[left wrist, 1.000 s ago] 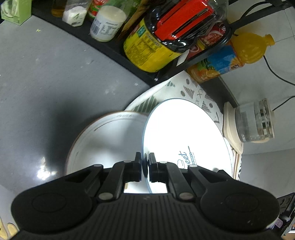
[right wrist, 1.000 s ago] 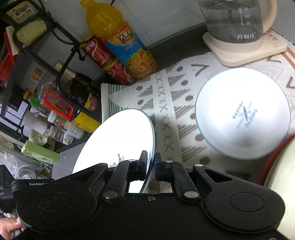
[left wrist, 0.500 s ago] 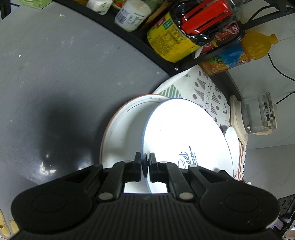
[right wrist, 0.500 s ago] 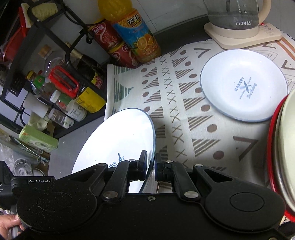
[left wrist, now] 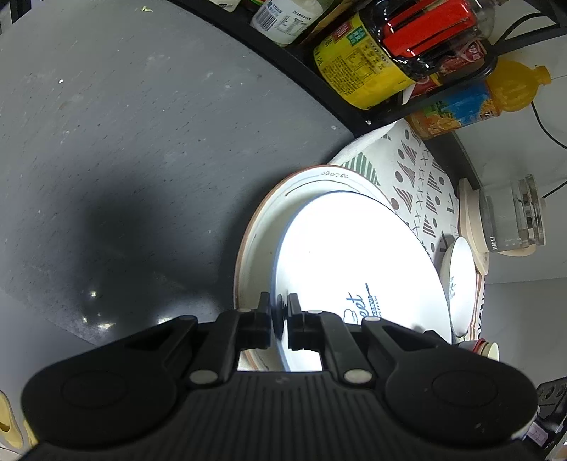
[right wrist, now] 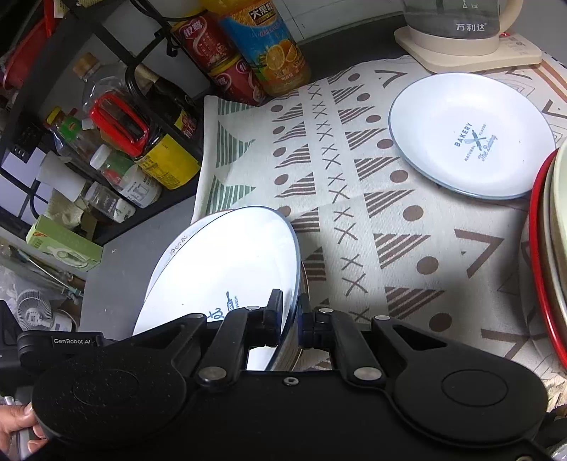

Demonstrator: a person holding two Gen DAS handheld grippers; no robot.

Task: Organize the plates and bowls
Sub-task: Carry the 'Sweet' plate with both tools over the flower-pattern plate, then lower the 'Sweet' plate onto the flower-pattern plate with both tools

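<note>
Both grippers grip one white blue-rimmed plate by opposite edges. My left gripper is shut on its near rim; my right gripper is shut on the same plate. The plate hangs tilted just above a larger white plate with a brown rim, whose rim also shows in the right wrist view; I cannot tell if they touch. A second small white "Bakery" plate lies on the patterned cloth. It also shows in the left wrist view.
A black rack with bottles and jars stands at the left. An orange juice bottle and red cans stand behind the cloth. A glass kettle on a cream base is at the back right. A red-rimmed stack of dishes is at the right edge.
Both grippers carried the blue-rimmed plate over and down toward the brown-rimmed plate, which now lies directly beneath it. The Bakery plate has come into the left wrist view.
</note>
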